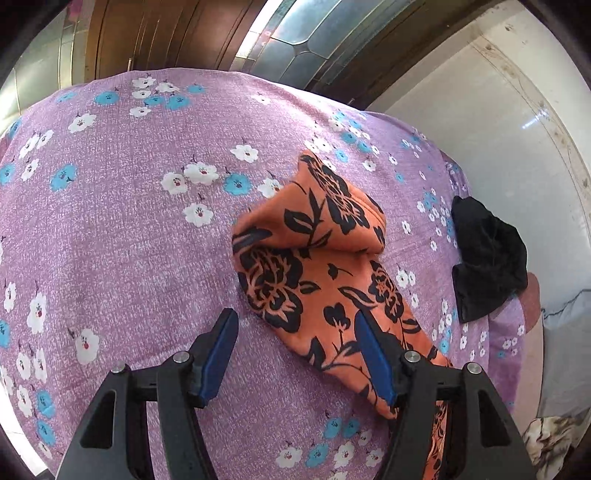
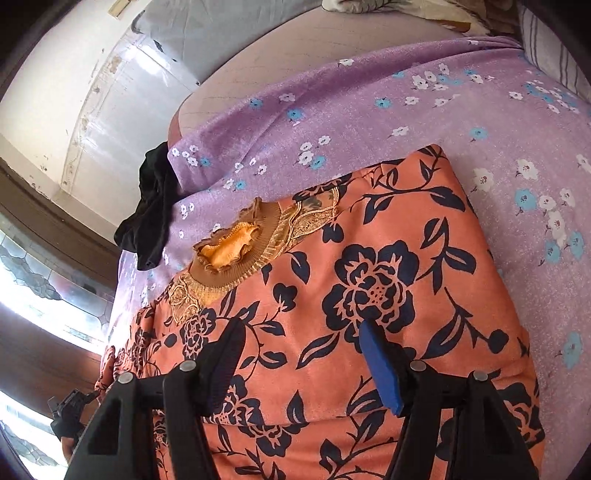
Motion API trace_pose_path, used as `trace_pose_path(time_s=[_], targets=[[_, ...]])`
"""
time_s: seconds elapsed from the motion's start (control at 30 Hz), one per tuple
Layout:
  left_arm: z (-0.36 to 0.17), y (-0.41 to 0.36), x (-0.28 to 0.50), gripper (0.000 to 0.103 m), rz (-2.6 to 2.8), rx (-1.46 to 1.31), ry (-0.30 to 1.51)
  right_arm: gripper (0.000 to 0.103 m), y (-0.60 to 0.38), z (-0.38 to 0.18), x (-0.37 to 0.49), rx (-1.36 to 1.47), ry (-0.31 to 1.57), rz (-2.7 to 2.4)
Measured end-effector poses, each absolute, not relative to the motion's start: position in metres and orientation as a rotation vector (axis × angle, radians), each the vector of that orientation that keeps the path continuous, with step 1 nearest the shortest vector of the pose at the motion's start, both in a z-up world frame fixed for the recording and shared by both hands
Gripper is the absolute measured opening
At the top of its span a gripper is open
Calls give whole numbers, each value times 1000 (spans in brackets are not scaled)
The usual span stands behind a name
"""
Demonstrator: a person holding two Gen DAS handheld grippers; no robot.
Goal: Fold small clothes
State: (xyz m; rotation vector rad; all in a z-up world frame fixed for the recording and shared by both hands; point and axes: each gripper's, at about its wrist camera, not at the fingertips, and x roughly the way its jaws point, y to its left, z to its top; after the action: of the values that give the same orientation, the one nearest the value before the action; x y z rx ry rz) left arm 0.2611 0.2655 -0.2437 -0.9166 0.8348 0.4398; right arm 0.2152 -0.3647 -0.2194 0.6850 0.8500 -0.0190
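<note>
An orange garment with black flowers (image 1: 317, 273) lies on the purple flowered bedsheet (image 1: 122, 229). In the left wrist view one part of it, perhaps a sleeve, is folded over and bunched. My left gripper (image 1: 295, 325) is open just above its near edge and holds nothing. In the right wrist view the garment (image 2: 369, 288) spreads wide, with a ribbed tan collar (image 2: 236, 251) at its left side. My right gripper (image 2: 303, 332) is open, hovering over the garment's body and holding nothing.
A black cloth (image 1: 484, 258) lies at the bed's edge, also seen in the right wrist view (image 2: 151, 218). White tiled floor (image 1: 498, 122) lies beyond the edge. A wooden door and glass panels (image 1: 288, 33) stand behind the bed. A pillow (image 2: 554, 62) lies at the far right.
</note>
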Motion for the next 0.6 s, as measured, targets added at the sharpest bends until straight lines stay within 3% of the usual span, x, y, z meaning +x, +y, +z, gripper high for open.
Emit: trace_pose_path(time_s=[0.17, 0.53, 0.57, 0.6], targets=[[-244, 291, 265, 73, 525, -928, 782, 68, -361, -227, 222, 666, 871, -26], [-251, 296, 310, 74, 468, -779, 811, 68, -355, -231, 229, 643, 881, -27], [-251, 295, 312, 73, 460, -756, 808, 68, -355, -230, 229, 644, 879, -30], [-251, 293, 315, 60, 447, -738, 809, 68, -356, -230, 229, 645, 875, -35]])
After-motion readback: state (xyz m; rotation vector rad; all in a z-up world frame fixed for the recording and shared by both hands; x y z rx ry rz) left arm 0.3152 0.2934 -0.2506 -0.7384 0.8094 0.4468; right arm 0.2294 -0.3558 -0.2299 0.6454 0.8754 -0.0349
